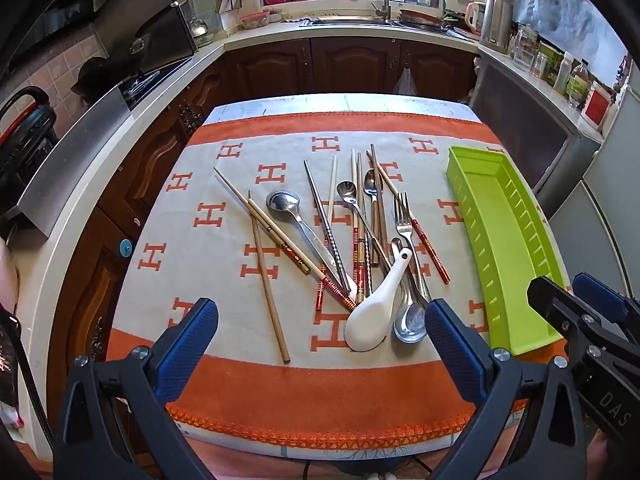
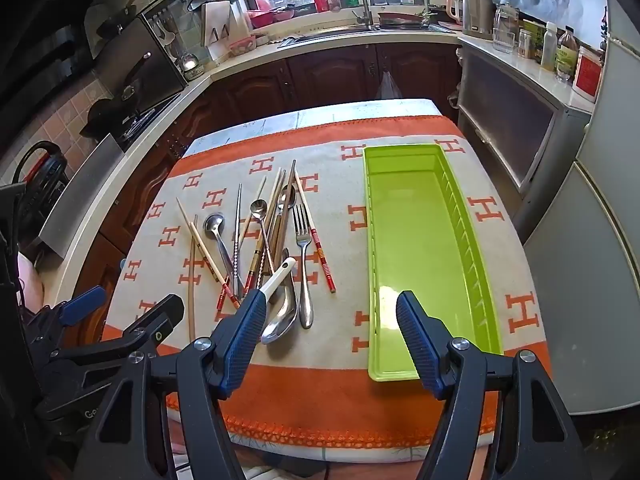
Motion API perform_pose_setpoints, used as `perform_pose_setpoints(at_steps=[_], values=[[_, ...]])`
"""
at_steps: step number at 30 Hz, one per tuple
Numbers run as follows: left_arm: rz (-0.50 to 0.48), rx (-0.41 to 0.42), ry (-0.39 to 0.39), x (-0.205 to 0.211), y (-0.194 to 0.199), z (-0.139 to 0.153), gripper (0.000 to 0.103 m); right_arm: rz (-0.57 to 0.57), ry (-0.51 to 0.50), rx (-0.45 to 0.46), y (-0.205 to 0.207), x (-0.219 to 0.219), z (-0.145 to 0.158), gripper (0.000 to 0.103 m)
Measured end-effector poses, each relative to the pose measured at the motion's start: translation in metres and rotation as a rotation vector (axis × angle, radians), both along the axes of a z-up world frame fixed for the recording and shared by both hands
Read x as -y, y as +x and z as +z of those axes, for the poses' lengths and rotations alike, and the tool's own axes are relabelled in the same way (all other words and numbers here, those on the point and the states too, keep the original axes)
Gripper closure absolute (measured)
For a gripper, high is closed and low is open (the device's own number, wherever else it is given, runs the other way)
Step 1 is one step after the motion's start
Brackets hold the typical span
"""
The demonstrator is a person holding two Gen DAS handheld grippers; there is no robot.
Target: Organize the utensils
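Observation:
A loose pile of utensils lies on the cream and orange cloth point(image 1: 208, 216): wooden and red-banded chopsticks point(image 1: 269, 280), metal spoons point(image 1: 284, 202), a fork point(image 1: 404, 220) and a white ceramic spoon point(image 1: 372, 316). To the right of the pile is a long green tray point(image 1: 500, 232), with nothing in it. My left gripper point(image 1: 320, 340) hovers open over the near end of the pile, holding nothing. In the right wrist view, my right gripper point(image 2: 332, 336) hangs open between the fork point(image 2: 303, 236) and the tray point(image 2: 416, 240), also holding nothing. The left gripper point(image 2: 124, 306) shows at the left of that view.
The small table stands in a kitchen. A stove and counter point(image 1: 100, 152) run along the left, and a sink point(image 1: 360, 20) is at the back. A counter with bottles point(image 1: 560, 76) and a fridge point(image 2: 592, 280) stand close on the right. The cloth's orange border point(image 1: 320, 392) hangs over the near edge.

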State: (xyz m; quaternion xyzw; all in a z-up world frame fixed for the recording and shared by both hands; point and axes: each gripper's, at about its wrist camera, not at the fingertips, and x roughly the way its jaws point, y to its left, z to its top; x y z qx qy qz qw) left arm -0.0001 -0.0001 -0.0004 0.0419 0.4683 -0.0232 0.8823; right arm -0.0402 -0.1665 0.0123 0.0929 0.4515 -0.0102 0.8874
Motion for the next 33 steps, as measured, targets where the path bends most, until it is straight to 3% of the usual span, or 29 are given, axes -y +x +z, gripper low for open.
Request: perform_pose_setpoints(at_steps=[33], values=[[0.018, -0.023, -0.001, -0.008, 0.008, -0.011, 0.001, 0.015, 0.012, -0.036, 0.016, -0.012, -0.016, 0.034]])
